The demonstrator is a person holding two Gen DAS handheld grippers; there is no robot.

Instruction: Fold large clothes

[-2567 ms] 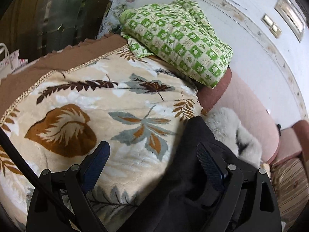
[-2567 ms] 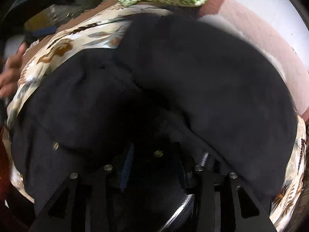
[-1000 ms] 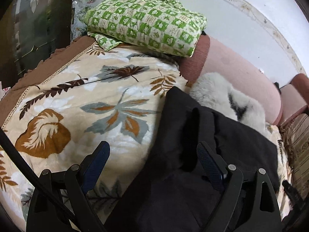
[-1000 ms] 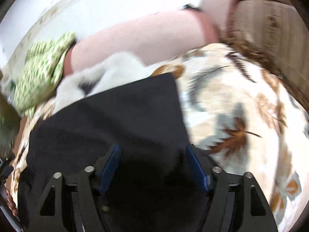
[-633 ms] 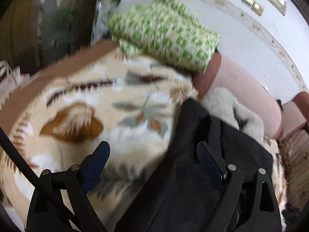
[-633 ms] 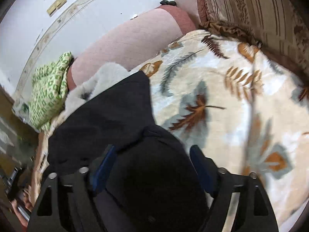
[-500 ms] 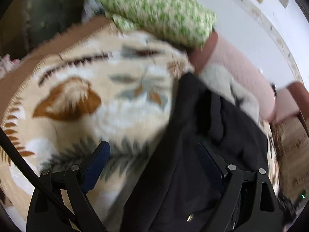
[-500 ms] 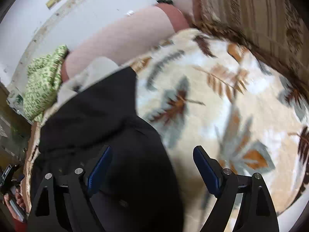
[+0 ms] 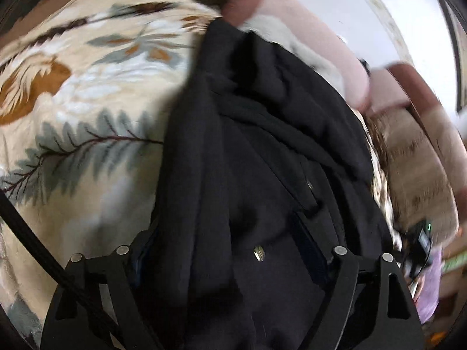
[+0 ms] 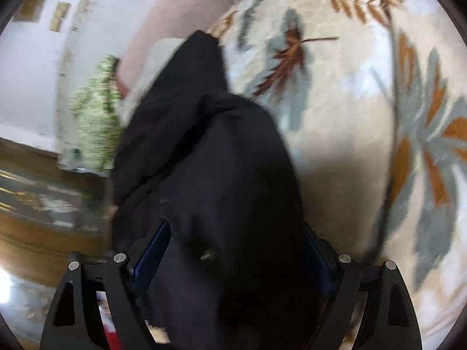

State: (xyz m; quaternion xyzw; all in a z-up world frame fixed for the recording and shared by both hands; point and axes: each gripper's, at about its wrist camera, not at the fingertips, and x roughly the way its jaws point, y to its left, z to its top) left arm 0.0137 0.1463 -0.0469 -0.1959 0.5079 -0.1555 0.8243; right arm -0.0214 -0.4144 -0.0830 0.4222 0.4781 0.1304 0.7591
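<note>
We have the black jacket (image 9: 262,151) bunched lengthwise on the leaf-print blanket (image 9: 87,93) — both grippers (image 9: 230,239) (image 10: 233,250) agape, left just narrowing — final folds remain.

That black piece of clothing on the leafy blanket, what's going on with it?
A person with a gripper in each hand is folding a black garment spread on a leaf-patterned blanket. The left gripper, whose jaws have just been closing, and the right gripper both straddle bunched black cloth. The pictures are too blurred to say whether either has pinched it.
</note>
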